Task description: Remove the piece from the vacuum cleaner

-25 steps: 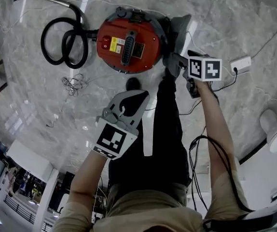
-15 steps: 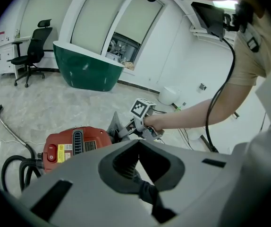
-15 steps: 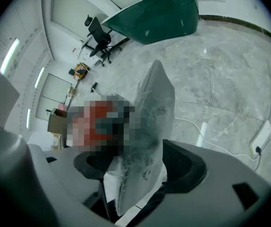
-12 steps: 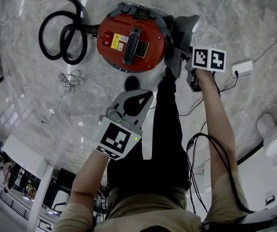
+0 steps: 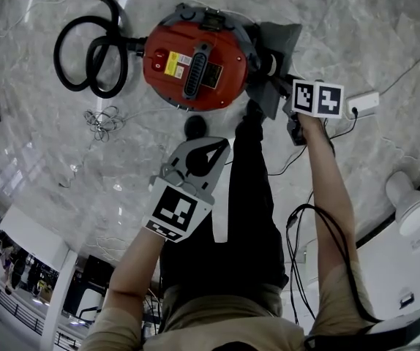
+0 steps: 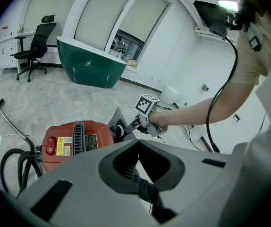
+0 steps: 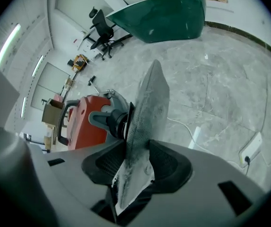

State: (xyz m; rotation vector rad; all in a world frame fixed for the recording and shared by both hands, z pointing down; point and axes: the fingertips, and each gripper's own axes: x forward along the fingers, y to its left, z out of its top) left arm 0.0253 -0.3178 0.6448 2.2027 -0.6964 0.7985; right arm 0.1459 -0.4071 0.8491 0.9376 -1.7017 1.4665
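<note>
Two grippers over a grey marble floor (image 5: 356,28): my right gripper (image 7: 136,149), jaws just closing, clamps the dusty grey flat piece (image 7: 147,108) plugged into the round red vacuum cleaner (image 5: 195,64); my left gripper (image 6: 138,143) hangs clenched, empty.

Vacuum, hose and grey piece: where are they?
Vacuum (image 5: 195,68): head view, red top.
Hose (image 5: 106,92): head view, bottom of the coil.
Piece (image 7: 149,108): right gripper view, flat dusty face.

No text legible. Round red plastic vacuum cleaner (image 5: 195,64), upper centre of head view: small yellow label (image 5: 173,66) and dark rectangular label (image 5: 211,72) on its lid, print too small to read. Left white marker cube (image 5: 175,212) and right white marker cube (image 5: 317,99): black square patterns, no characters.
</note>
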